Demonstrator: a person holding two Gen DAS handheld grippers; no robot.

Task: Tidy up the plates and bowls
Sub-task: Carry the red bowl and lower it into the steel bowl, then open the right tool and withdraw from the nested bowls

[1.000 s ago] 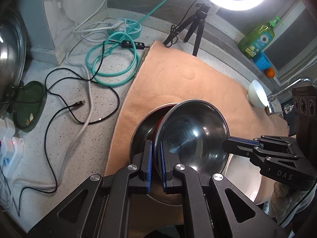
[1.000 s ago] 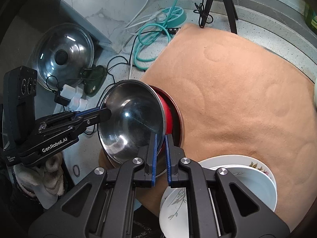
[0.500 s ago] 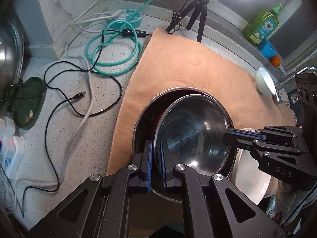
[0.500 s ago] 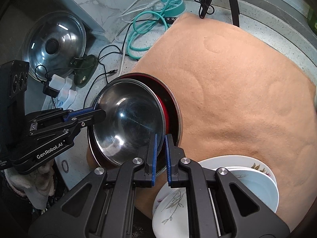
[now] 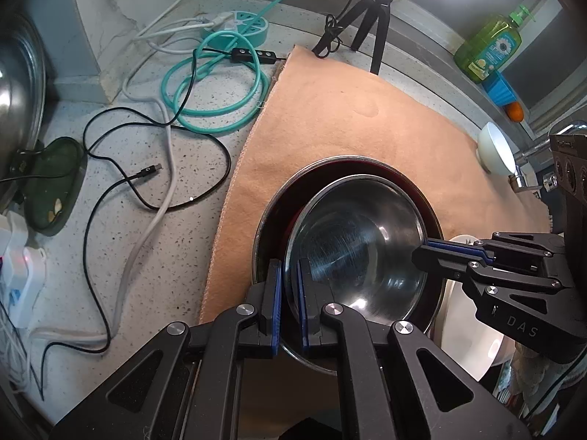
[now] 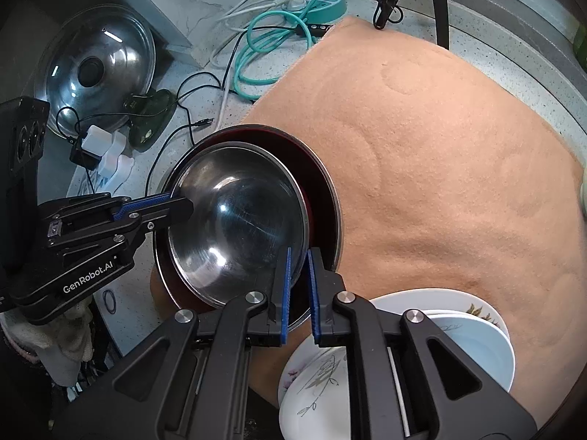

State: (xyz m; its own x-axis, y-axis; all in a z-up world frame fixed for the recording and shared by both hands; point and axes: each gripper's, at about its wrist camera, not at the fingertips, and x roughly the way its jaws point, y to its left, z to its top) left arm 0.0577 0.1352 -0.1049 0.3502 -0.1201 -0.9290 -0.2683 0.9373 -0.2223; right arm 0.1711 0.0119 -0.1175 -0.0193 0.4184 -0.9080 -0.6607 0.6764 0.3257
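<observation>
A steel bowl (image 5: 359,245) rests inside a wider red-lined steel bowl (image 5: 271,220) on the tan mat (image 5: 330,121). My left gripper (image 5: 288,289) straddles the steel bowl's near rim, its jaws slightly apart. My right gripper (image 6: 298,282) straddles the opposite rim (image 6: 301,220), its jaws also slightly apart. In the right wrist view the steel bowl (image 6: 238,227) sits nested in the red-lined bowl (image 6: 326,190). Each gripper shows in the other's view: the right one (image 5: 425,253), the left one (image 6: 179,203).
White plates (image 6: 458,322) and a floral white bowl (image 6: 315,377) sit stacked at the mat's near right. A small white bowl (image 5: 493,148), a pot lid (image 6: 95,69), teal and black cables (image 5: 205,84), a tripod (image 5: 370,18) and a soap bottle (image 5: 488,47) ring the mat.
The steel bowl went from tilted and raised to lying level inside the red-lined bowl. Both grippers' jaws have widened a little around its rim.
</observation>
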